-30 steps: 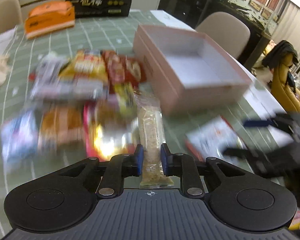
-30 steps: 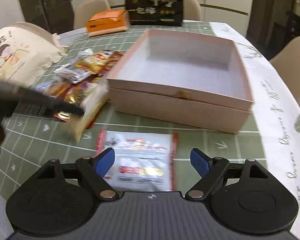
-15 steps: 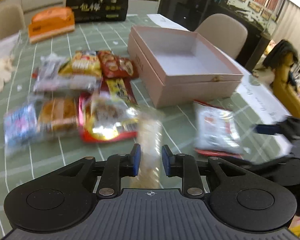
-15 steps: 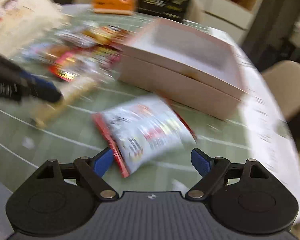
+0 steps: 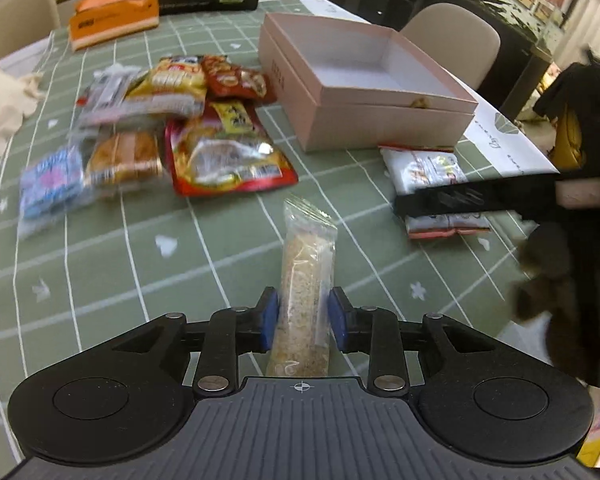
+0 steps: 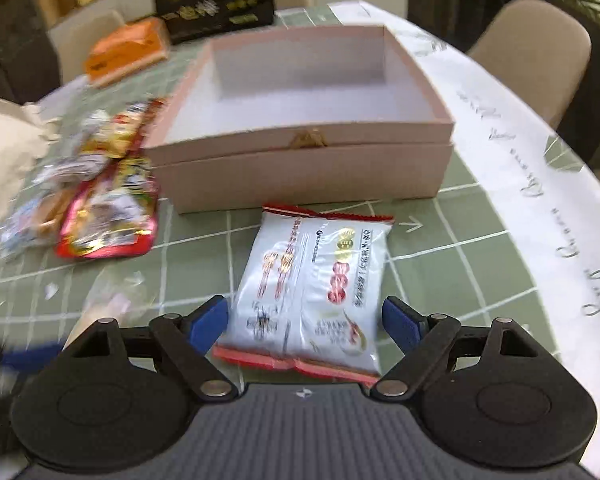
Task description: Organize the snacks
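Both tongs over snacks, pink box empty.
My left gripper, jaws just easing apart, straddles the grain bar on the tablecloth; my right gripper, widening, brackets the white packet untouched.

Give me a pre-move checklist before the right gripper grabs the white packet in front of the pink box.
1. Right gripper open wider than the white packet: ok, the packet lies between its fingers with gaps on both sides.
2. Pink box open and empty: ok.
3. Packet clear of the box wall: cannot tell, its far edge lies right at the wall.
4. Left gripper has let go of the cereal bar: ok, its jaws have just been opening, gaps on both sides.
5. Grippers clear of each other: cannot tell, the left one is blurred.
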Demonstrator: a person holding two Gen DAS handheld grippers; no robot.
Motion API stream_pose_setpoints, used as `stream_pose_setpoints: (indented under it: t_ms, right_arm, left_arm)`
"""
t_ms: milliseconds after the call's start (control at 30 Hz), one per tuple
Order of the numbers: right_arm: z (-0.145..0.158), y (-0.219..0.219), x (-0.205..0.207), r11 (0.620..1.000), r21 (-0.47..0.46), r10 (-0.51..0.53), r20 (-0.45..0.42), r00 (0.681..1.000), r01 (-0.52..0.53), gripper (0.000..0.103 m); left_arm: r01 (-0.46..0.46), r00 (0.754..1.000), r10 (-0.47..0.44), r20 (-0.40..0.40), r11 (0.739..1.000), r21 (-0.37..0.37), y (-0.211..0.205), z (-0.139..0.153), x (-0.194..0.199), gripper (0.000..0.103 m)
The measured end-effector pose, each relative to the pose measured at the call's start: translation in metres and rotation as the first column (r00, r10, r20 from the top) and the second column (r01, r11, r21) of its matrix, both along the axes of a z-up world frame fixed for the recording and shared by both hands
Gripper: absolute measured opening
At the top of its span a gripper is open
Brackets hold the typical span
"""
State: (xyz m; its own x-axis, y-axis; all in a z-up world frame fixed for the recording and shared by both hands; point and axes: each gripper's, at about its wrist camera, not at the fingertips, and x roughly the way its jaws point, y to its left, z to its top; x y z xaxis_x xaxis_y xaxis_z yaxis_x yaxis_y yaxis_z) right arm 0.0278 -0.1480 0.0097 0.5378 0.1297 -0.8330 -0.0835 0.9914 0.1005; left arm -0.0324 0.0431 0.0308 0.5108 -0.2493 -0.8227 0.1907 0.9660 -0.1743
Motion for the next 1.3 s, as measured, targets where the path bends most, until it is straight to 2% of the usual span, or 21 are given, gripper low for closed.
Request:
stream_pose_setpoints:
  t_ms: [67,133,167,200,300,333,400,467,567,667,733,833,900,967,1000,1133,1233,1300]
  right_arm:
    - [-0.004,0.012,0.005,0.999,-0.050,0.001,0.018,1.000,0.000,0.089]
    - [-0.005,0.020,0.008,0.996,-0.083,0.025,0.018,1.000,-0.024,0.089]
    - [-0.004,0.020,0.009,0.996,-0.081,0.036,0.012,0.999,-0.035,0.085]
    - [-0.003,0.019,0.008,0.996,-0.078,0.045,0.005,0.999,-0.045,0.076]
    - [0.009,0.009,-0.003,0.994,-0.066,0.082,-0.001,0.997,-0.082,0.076]
    - [0.014,0.005,-0.009,0.994,-0.067,0.089,0.007,0.996,-0.088,0.076]
    - [0.029,-0.008,-0.021,0.993,-0.072,0.100,0.031,0.994,-0.098,0.076]
    - [0.045,-0.024,-0.033,0.993,-0.078,0.098,0.064,0.993,-0.093,0.076]
    - [0.072,-0.050,-0.037,0.996,-0.064,0.064,0.104,0.992,-0.058,0.076]
    - [0.094,-0.069,-0.026,0.999,-0.044,0.037,0.158,0.987,-0.030,0.076]
    - [0.100,-0.076,-0.018,0.999,-0.044,0.030,0.184,0.982,-0.023,0.076]
    - [0.097,-0.085,-0.001,0.998,-0.061,0.019,0.181,0.983,-0.008,0.076]
    - [0.091,-0.091,0.005,0.998,-0.054,0.021,0.170,0.985,-0.012,0.076]
    - [0.085,-0.096,0.013,0.999,-0.052,0.024,0.156,0.988,-0.016,0.076]
    - [0.083,-0.098,0.017,0.998,-0.052,0.026,0.148,0.989,-0.019,0.076]
    - [0.075,-0.101,0.035,0.998,-0.051,0.049,0.132,0.990,-0.042,0.076]
    - [0.080,-0.085,0.061,0.994,-0.056,0.100,0.155,0.983,-0.092,0.076]
    - [0.086,-0.070,0.080,0.989,-0.052,0.145,0.180,0.973,-0.137,0.076]
  left_arm:
    - [-0.002,1.000,0.002,-0.025,1.000,-0.006,-0.002,-0.004,0.001,0.034]
    - [0.006,1.000,-0.006,-0.013,1.000,0.000,-0.005,-0.004,0.003,0.035]
    - [0.012,1.000,-0.012,-0.015,1.000,-0.002,-0.006,-0.005,0.005,0.034]
    - [0.017,1.000,-0.018,-0.018,1.000,-0.013,-0.006,-0.005,0.008,0.035]
    - [0.053,0.998,-0.054,-0.024,0.998,-0.043,-0.007,-0.003,0.012,0.032]
    - [0.064,0.998,-0.064,-0.002,0.996,-0.064,-0.008,0.002,0.009,0.032]
    - [0.094,0.994,-0.086,0.065,0.987,-0.129,-0.011,0.023,0.008,0.032]
    - [0.115,0.983,-0.085,0.165,0.977,-0.180,-0.014,0.059,0.022,0.032]
    - [0.116,0.959,-0.062,0.278,0.976,-0.184,-0.023,0.110,0.063,0.032]
    - [0.092,0.947,-0.039,0.318,0.984,-0.152,-0.034,0.137,0.123,0.032]
    - [0.072,0.960,-0.036,0.279,0.990,-0.123,-0.045,0.133,0.168,0.032]
    - [0.021,0.991,-0.005,0.131,0.992,-0.125,-0.058,0.096,0.230,0.032]
    - [0.001,0.998,0.004,0.061,0.996,-0.085,-0.067,0.066,0.254,0.034]
    - [-0.009,0.999,0.011,0.032,0.998,-0.057,-0.067,0.044,0.260,0.033]
    - [-0.023,0.999,0.026,0.039,0.997,-0.068,-0.064,0.040,0.257,0.033]
    - [-0.061,0.992,0.084,0.098,0.974,-0.217,-0.033,0.049,0.231,0.033]
    - [-0.119,0.975,0.157,0.160,0.968,-0.223,-0.005,0.062,0.209,0.033]
    - [-0.182,0.956,0.228,0.184,0.954,-0.238,0.021,0.066,0.192,0.033]
